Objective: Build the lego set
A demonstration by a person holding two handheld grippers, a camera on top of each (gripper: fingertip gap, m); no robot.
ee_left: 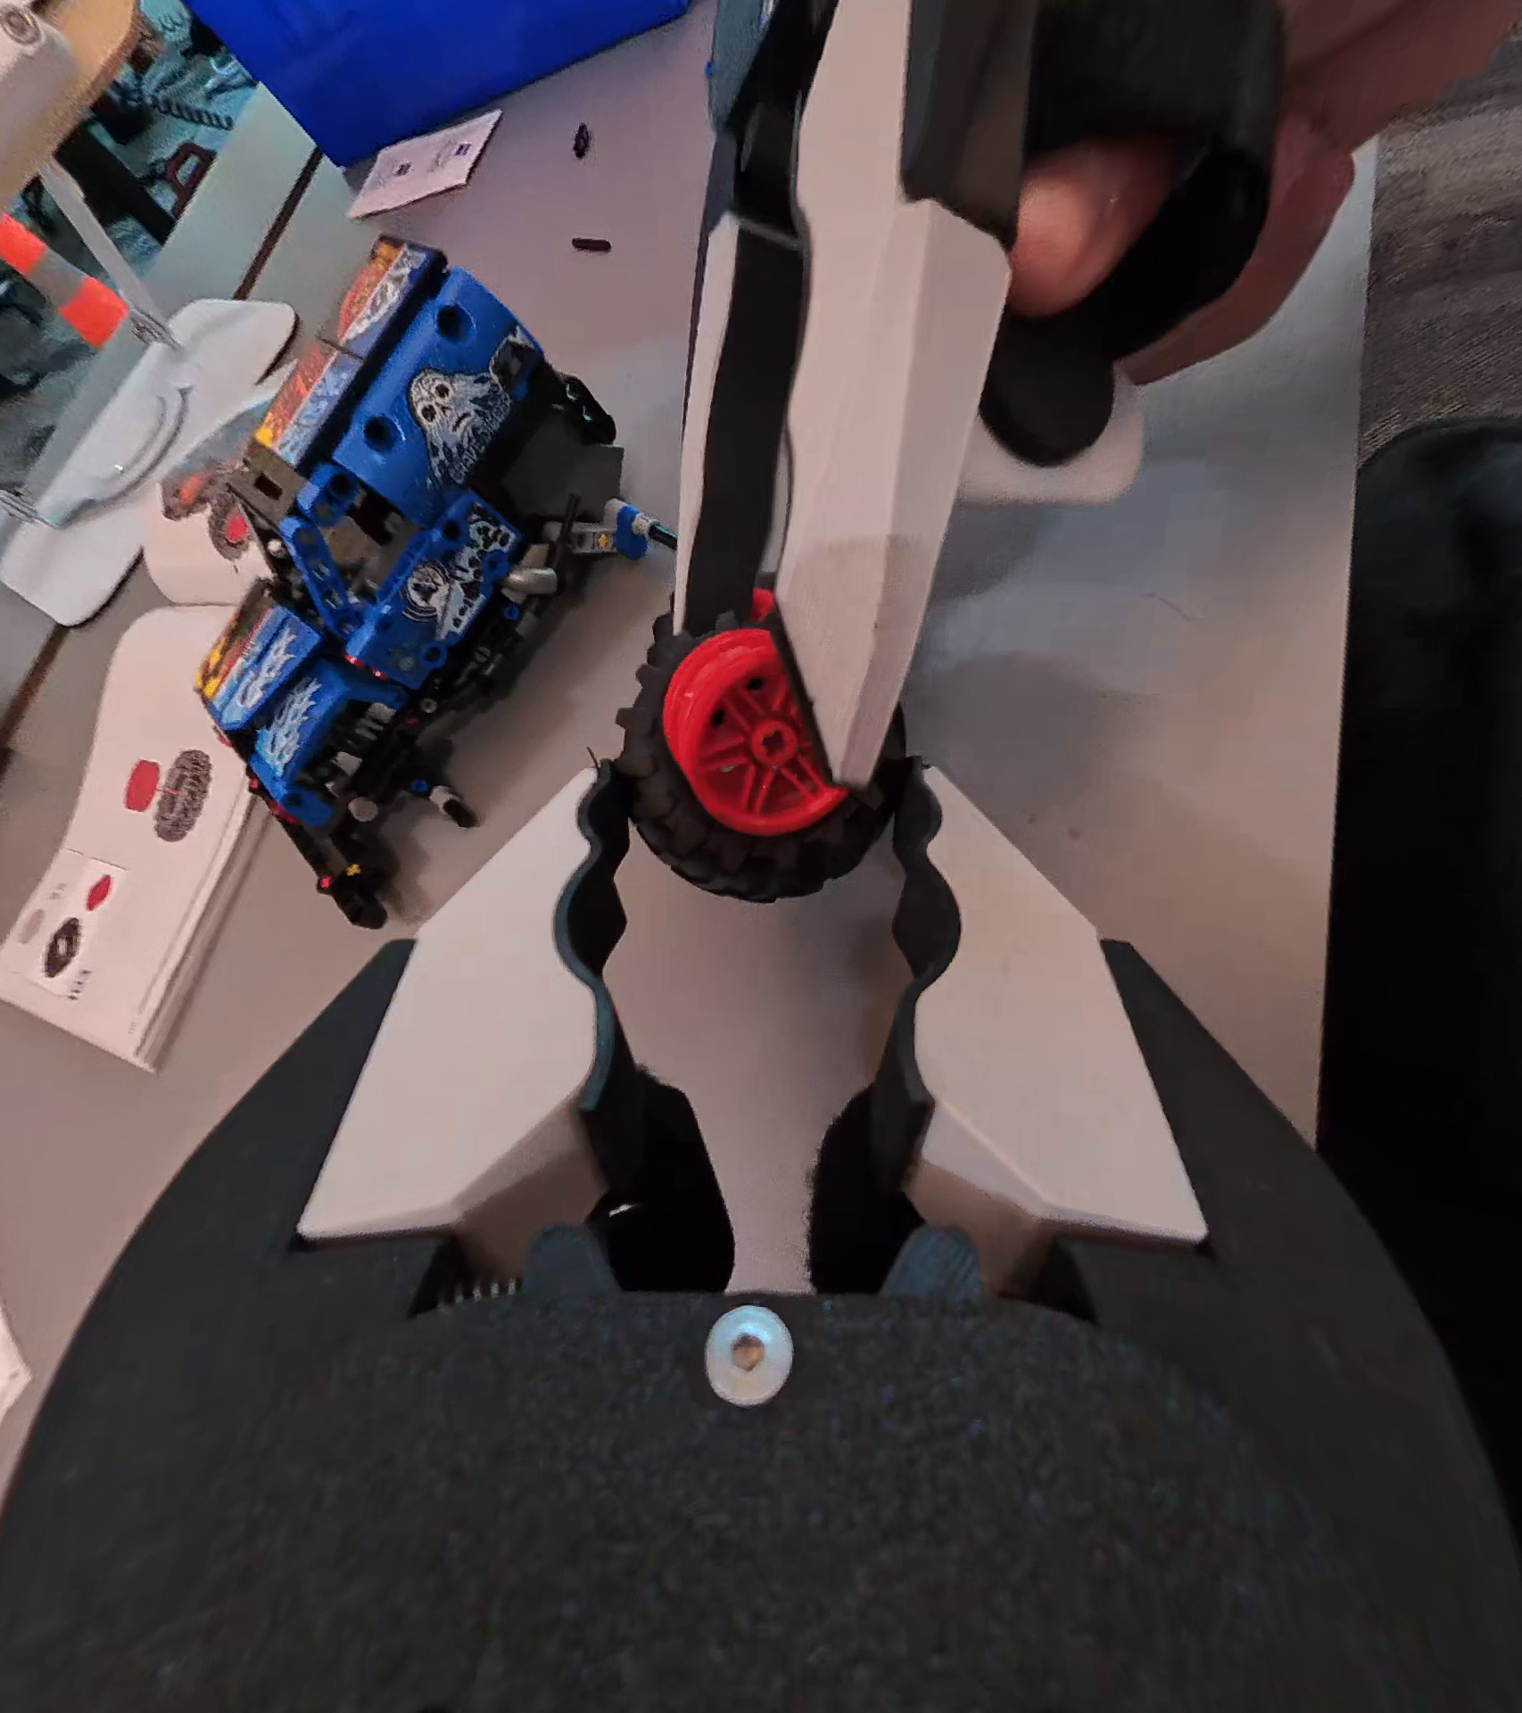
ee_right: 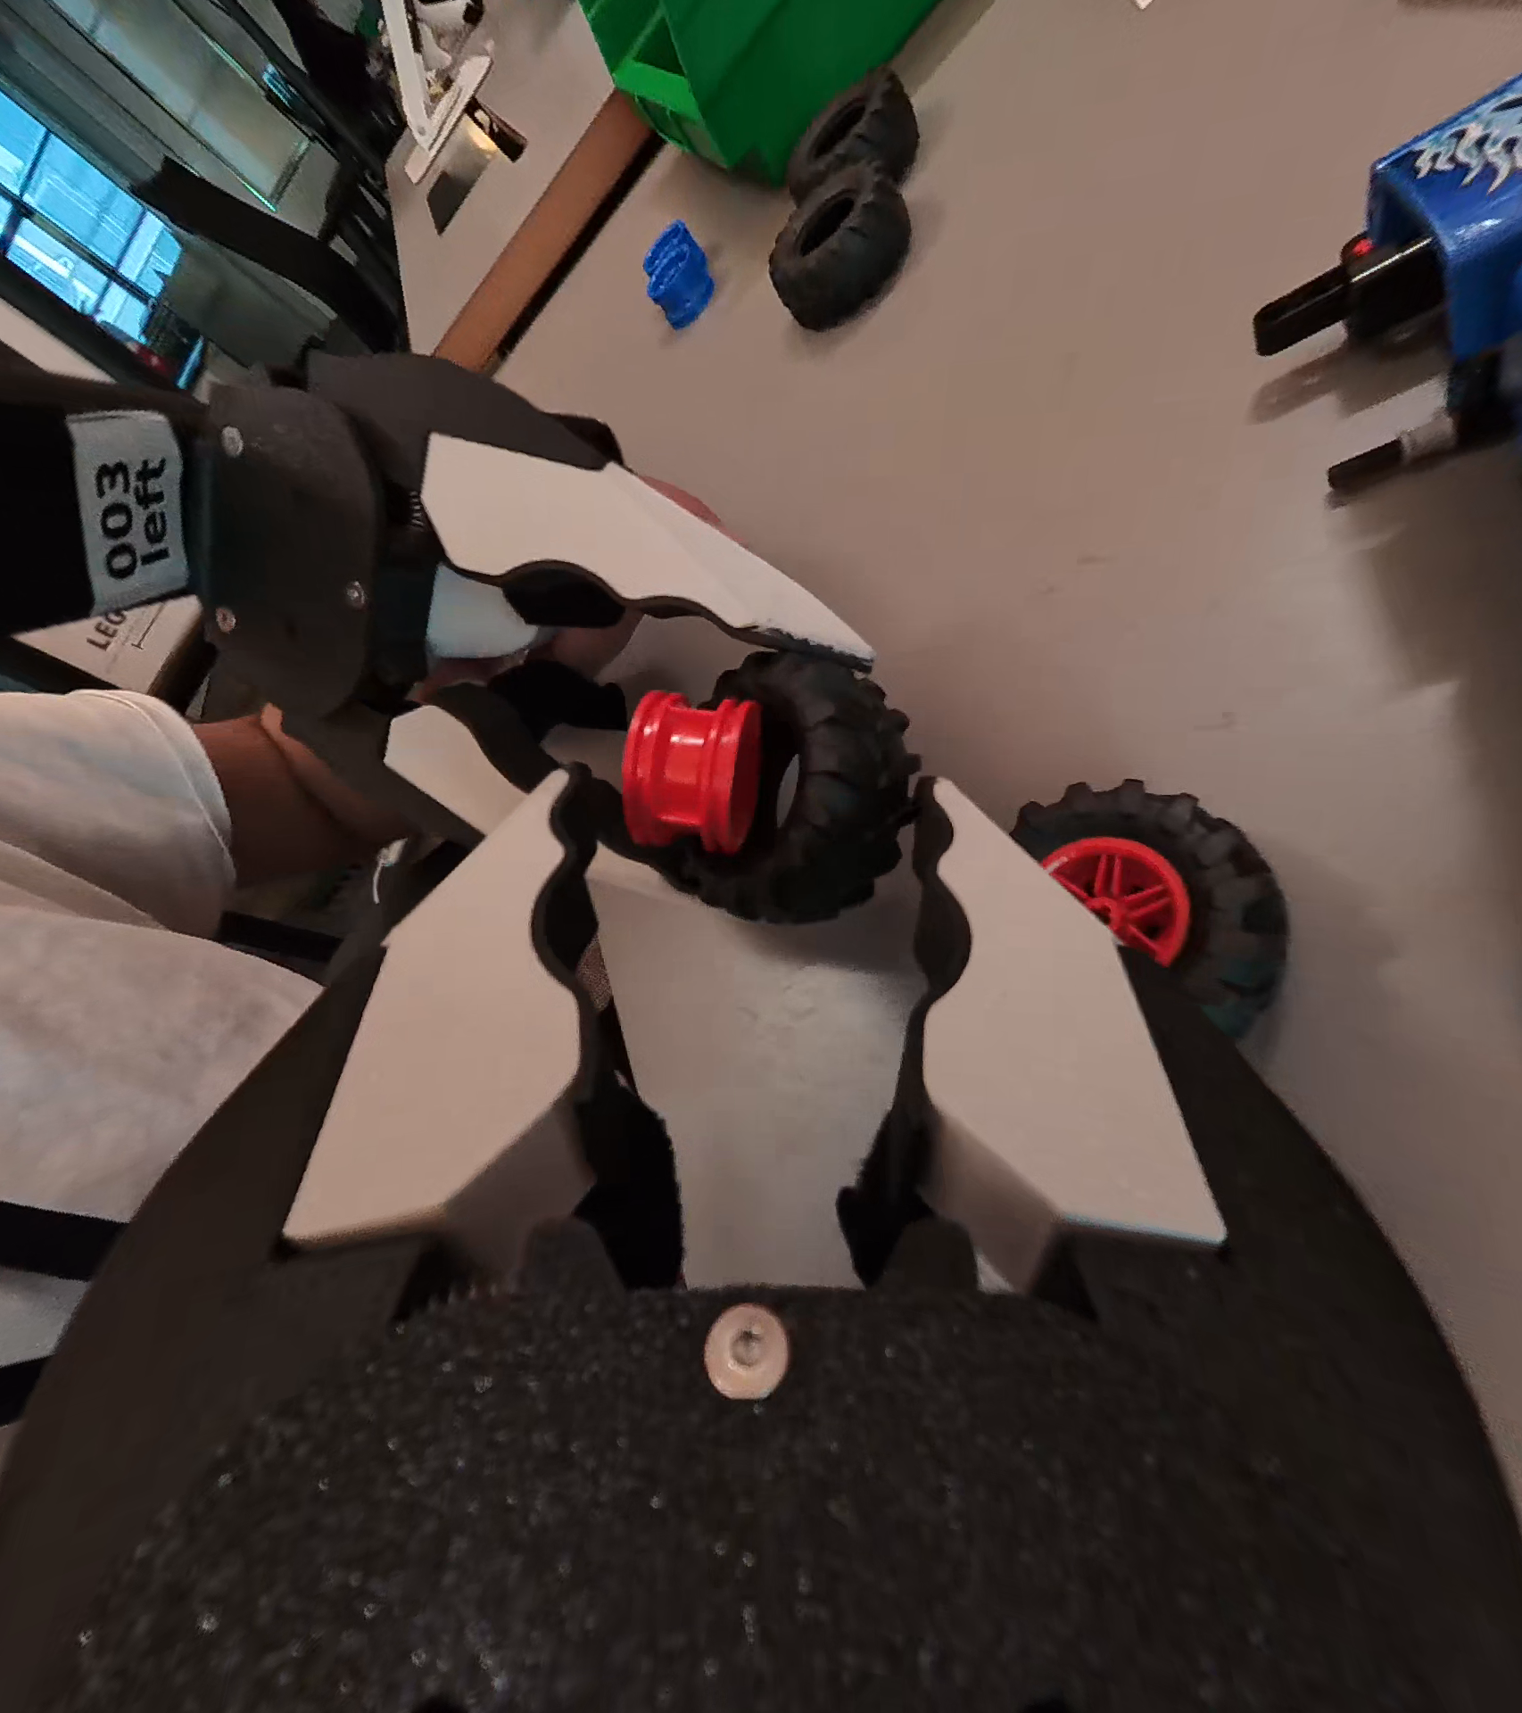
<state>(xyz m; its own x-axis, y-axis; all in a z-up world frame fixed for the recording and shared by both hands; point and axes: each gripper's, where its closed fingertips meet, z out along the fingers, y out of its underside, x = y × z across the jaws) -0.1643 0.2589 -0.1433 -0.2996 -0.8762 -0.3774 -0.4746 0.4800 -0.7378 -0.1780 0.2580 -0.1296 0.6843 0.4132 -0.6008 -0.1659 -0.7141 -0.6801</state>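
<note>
Step in hand: a red rim (ee_right: 691, 783) is judged to be partway pressed into a black tyre (ee_right: 818, 797); much of the rim is seen projecting from the tyre's side in the right wrist view.
Left gripper (ee_left: 762, 797): jaws are spread wide, with the tyre lying on the grey table (ee_left: 1109, 649) just beyond the fingertips; nothing is gripped.
Right gripper (ee_right: 743, 802): jaws are likewise spread in its own view, the tyre and rim lying just ahead of the tips. In the left wrist view its fingers come down from above and straddle the tyre; whether they are actually pinching it cannot be told.
Task's thing: the blue truck body (ee_left: 386, 575) lies on the table, wheel-less, near an open instruction booklet (ee_left: 145, 871). One finished wheel (ee_right: 1151, 894) lies just beside the right gripper (a red hub is already seated in it), and two bare tyres (ee_right: 845, 199) lie farther off.
Risk: the rim could be jammed crooked if pushed off-axis; the tyre could roll or squirt away if it is pressed on without being held.
Containers: a green bin (ee_right: 739, 74) and a blue bin (ee_left: 424, 65) are seen at the table's far side; their contents are hidden.
</note>
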